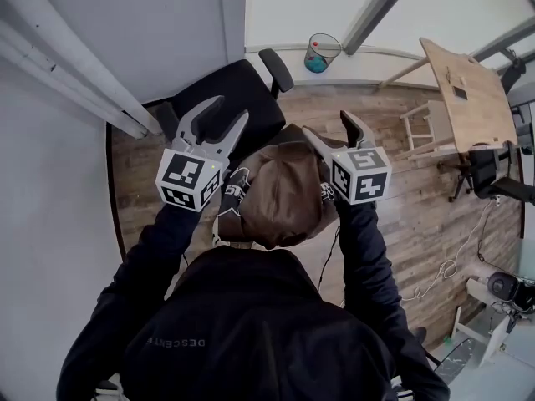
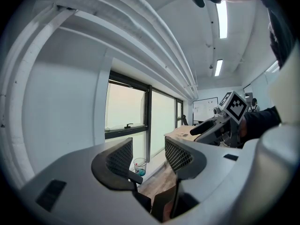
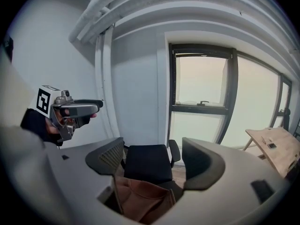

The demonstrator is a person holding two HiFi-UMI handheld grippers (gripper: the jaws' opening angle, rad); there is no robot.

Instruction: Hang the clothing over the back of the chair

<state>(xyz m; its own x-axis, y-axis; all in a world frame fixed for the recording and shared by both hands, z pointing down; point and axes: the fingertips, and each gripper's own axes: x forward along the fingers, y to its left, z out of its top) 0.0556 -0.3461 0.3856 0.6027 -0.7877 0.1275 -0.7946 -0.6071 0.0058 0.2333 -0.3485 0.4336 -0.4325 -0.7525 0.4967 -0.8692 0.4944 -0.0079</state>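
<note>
Head view: you're holding both grippers out over the black office chair (image 1: 238, 98), one at each side of its back. The brown clothing (image 1: 284, 192) is lying draped over the top of that back, hanging down on your side, with the seat beyond it.

Left gripper (image 1: 232, 109): jaws are standing spread, pads gripping nothing. In the left gripper view only the window and a bin (image 2: 139, 165) are showing through the gap, with a sliver of the brown fabric low at the bottom edge.

Right gripper (image 1: 326, 124): jaws are also standing wide apart and pinching nothing. In the right gripper view the chair seat is sitting framed between the jaws and the clothing is bunching just below them; can't tell if the fabric is brushing the gripper body.

You're pointing the left roughly level, the right tipped down a bit. A wooden table (image 1: 468, 98) is standing well off to your right on the plank floor (image 1: 418, 215)
</note>
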